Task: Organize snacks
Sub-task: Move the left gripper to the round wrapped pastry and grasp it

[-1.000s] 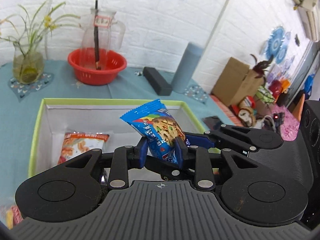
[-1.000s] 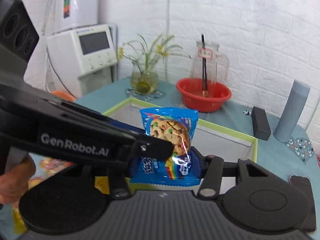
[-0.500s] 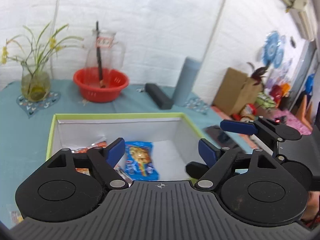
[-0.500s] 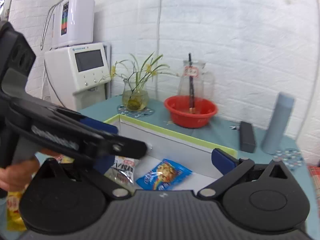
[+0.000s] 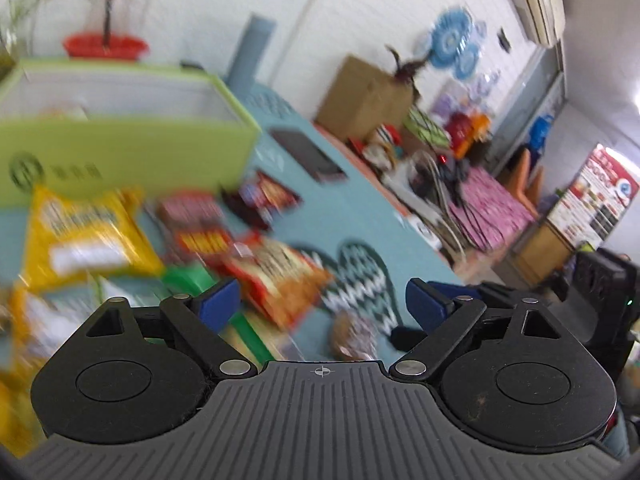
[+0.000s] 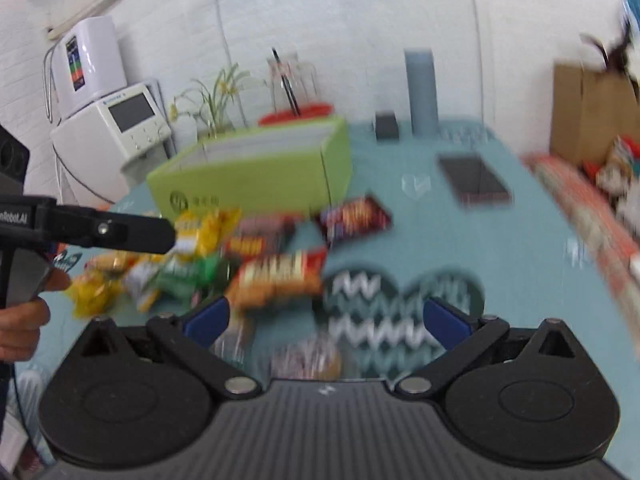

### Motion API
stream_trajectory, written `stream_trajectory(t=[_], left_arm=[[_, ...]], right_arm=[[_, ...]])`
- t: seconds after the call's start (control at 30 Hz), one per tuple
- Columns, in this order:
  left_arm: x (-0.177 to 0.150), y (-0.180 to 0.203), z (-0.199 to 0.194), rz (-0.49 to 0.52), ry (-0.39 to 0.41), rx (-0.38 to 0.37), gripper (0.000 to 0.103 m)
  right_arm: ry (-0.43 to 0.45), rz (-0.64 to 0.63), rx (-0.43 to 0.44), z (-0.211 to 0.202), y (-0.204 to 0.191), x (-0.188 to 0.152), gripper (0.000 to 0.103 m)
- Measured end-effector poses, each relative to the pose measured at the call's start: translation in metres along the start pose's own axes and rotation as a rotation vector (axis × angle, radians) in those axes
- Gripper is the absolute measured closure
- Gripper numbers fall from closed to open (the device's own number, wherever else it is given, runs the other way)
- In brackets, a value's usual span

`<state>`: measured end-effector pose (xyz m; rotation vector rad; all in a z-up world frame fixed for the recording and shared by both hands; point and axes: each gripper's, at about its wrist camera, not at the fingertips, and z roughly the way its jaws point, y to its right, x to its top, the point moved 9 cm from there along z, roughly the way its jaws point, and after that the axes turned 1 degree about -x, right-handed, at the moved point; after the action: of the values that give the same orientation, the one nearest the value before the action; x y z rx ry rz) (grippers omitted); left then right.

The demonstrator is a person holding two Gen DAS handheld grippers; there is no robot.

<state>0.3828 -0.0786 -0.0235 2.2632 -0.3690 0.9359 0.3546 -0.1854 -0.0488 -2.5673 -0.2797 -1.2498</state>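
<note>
Loose snack packets (image 6: 276,276) lie heaped on the counter (image 6: 500,240) just before the green box (image 6: 248,176), so fetching comes next: left tongs (image 5: 320,304) still widening, right tongs (image 6: 324,318) wide apart, both empty, must settle over one packet.

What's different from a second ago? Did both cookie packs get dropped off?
Yes. Both blue cookie packs were let go into the green box. The left gripper, its jaws opening, and the right gripper, wide open, are empty and have swung back from the box to the snack pile in front of it. The box, red bowl and grey cylinder stayed put.
</note>
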Motion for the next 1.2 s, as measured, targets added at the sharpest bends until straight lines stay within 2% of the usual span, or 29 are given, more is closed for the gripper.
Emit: stream_trajectory(t=[0.1, 0.17, 0.23, 0.3, 0.37, 0.43, 0.5, 0.57, 0.6, 0.73, 0.9, 1.07, 1.2], left_arm=[[-0.019, 0.017, 0.023, 0.010, -0.080, -0.029, 0.034], [-0.021, 0.026, 0.036, 0.040, -0.113, -0.042, 0.037], [-0.020, 0.030, 0.048, 0.052, -0.144, -0.025, 0.043], [-0.018, 0.034, 0.060, 0.099, -0.178, -0.045, 0.043], [-0.018, 0.032, 0.074, 0.107, -0.220, -0.027, 0.051], [-0.022, 0.035, 0.085, 0.127, -0.265, -0.057, 0.058], [-0.028, 0.035, 0.089, 0.138, -0.289, -0.038, 0.065], [-0.034, 0.035, 0.085, 0.158, -0.283, -0.024, 0.076], [-0.038, 0.036, 0.082, 0.153, -0.284, -0.025, 0.077], [-0.056, 0.042, 0.063, 0.122, -0.280, -0.034, 0.076], [-0.083, 0.037, 0.022, 0.079, -0.241, 0.012, 0.073], [-0.098, -0.001, -0.032, -0.012, -0.184, 0.091, 0.072], [-0.092, -0.037, -0.064, -0.112, -0.121, 0.161, 0.072]], right_arm=[[-0.018, -0.001, 0.026, -0.002, -0.014, -0.027, 0.000], [-0.014, -0.056, 0.042, 0.001, -0.029, -0.030, 0.000], [-0.029, -0.119, 0.046, 0.009, -0.039, -0.029, 0.001], [-0.052, -0.160, 0.067, 0.019, -0.044, -0.027, 0.001], [-0.086, -0.184, 0.088, 0.033, -0.046, -0.026, 0.001], [-0.093, -0.222, 0.070, 0.041, -0.046, -0.025, 0.001], [-0.101, -0.258, 0.055, 0.043, -0.047, -0.025, 0.001], [-0.099, -0.273, 0.053, 0.038, -0.048, -0.029, 0.001], [-0.094, -0.266, 0.059, 0.033, -0.049, -0.031, 0.001], [-0.075, -0.253, 0.072, 0.012, -0.064, -0.042, 0.001], [-0.074, -0.258, 0.132, -0.004, -0.103, -0.060, 0.001], [-0.070, -0.322, 0.248, 0.003, -0.158, -0.066, 0.001], [-0.063, -0.370, 0.302, 0.020, -0.194, -0.060, 0.001]])
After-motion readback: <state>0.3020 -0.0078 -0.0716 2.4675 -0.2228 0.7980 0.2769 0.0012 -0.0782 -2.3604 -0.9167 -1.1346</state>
